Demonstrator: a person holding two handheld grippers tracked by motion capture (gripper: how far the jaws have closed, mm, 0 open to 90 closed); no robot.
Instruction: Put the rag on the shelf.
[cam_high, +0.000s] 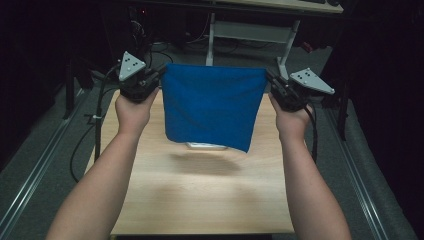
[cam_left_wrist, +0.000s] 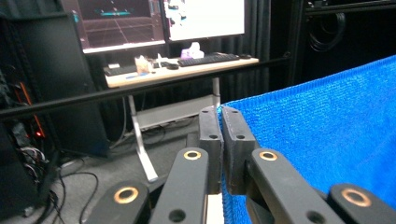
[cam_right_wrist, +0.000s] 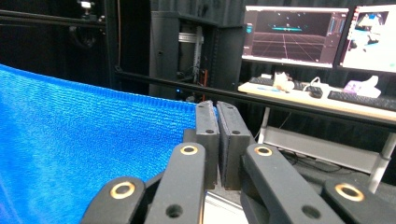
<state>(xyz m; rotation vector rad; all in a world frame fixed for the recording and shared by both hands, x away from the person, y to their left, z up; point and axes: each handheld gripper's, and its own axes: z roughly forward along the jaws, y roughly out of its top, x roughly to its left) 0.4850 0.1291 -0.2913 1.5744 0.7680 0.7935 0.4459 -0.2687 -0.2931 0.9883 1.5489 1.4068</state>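
Note:
A blue cloth (cam_high: 212, 105) hangs in the air above the far half of the wooden table (cam_high: 200, 200), stretched flat between both grippers. My left gripper (cam_high: 161, 74) is shut on its top left corner and my right gripper (cam_high: 268, 76) is shut on its top right corner. In the left gripper view the cloth (cam_left_wrist: 322, 130) spreads off to the right of the closed left gripper (cam_left_wrist: 220, 111), its edge pinched between the pads. In the right gripper view the cloth (cam_right_wrist: 74, 149) spreads to the left of the closed right gripper (cam_right_wrist: 216, 106). The cloth's lower edge hangs just above the table.
A small pale flat object (cam_high: 206, 146) lies on the table under the cloth, mostly hidden. Beyond the table stands a desk (cam_left_wrist: 177, 67) with monitors and a keyboard. Cables (cam_high: 85, 140) trail along the left side, and a floor rail (cam_high: 30, 185) runs beside the table.

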